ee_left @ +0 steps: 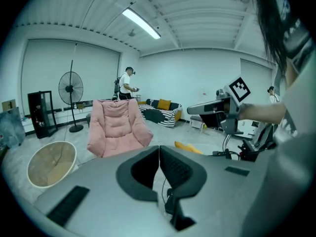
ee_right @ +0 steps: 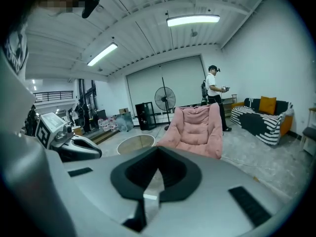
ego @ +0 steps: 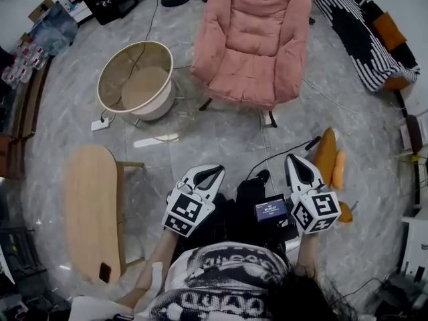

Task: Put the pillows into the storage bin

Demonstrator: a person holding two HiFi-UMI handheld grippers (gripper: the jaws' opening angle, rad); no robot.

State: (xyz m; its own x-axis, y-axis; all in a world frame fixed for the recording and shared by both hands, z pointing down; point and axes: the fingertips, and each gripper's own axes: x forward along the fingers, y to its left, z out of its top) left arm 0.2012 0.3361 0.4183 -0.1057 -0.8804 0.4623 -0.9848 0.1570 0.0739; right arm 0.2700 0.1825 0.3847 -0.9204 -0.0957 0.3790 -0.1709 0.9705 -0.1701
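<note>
Both claws are held out in front of the person, shut and holding nothing. In the head view the left claw (ego: 218, 170) and the right claw (ego: 292, 158) sit side by side and apart, each with a cube of black and white square markers at its back end. The left claw's own view shows its dark pads meeting at the tip (ee_left: 159, 149) with nothing between them. The right claw's own view shows the same, its jaws pressed together (ee_right: 157, 151).

Two orange pillows lie on the grey floor just to the right of the right claw, a larger one (ego: 326, 154) and a slimmer one (ego: 340, 170) touching its side. The left claw's view catches them as a yellow-orange shape (ee_left: 187, 147) beyond the jaws.

The storage bin (ego: 162, 103) is round with a cream rim, and its tan bottom shows. It stands on the floor at upper left, well apart from the pillows. A pink armchair (ego: 254, 39) stands just to its right, between the bin and the far side of the room. Both claws point toward the armchair (ee_left: 118, 125) (ee_right: 195, 127).

A black and white striped sofa (ego: 354, 32) runs along the upper right, with an orange cushion (ego: 388, 29) on it. A low wooden desk (ego: 93, 206) stands at lower left. A standing fan (ee_right: 165, 98) and another person (ee_right: 213, 90) are at the back of the room.
</note>
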